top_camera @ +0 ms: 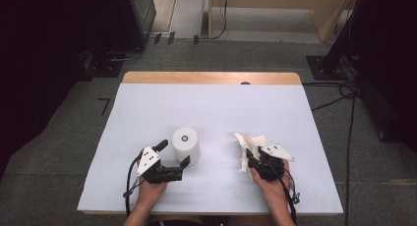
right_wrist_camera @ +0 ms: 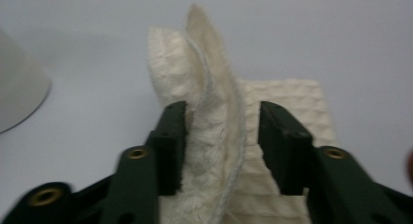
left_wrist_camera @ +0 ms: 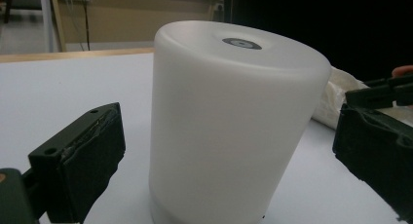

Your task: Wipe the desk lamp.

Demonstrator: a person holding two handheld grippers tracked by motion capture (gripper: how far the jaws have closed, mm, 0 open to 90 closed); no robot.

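White sheeting covers the table (top_camera: 211,108), and a white cylinder (top_camera: 186,144) stands upright on it. Just to its right lies a crumpled cream cloth (top_camera: 248,146). The left gripper (top_camera: 172,159) sits beside the cylinder, jaws spread wide on either side without touching. The right gripper (top_camera: 252,159) has a raised fold of cloth between its half-closed jaws, one pad touching, the other apart.

Left gripper (top_camera: 173,154) wide open, right gripper (top_camera: 250,157) half closed.
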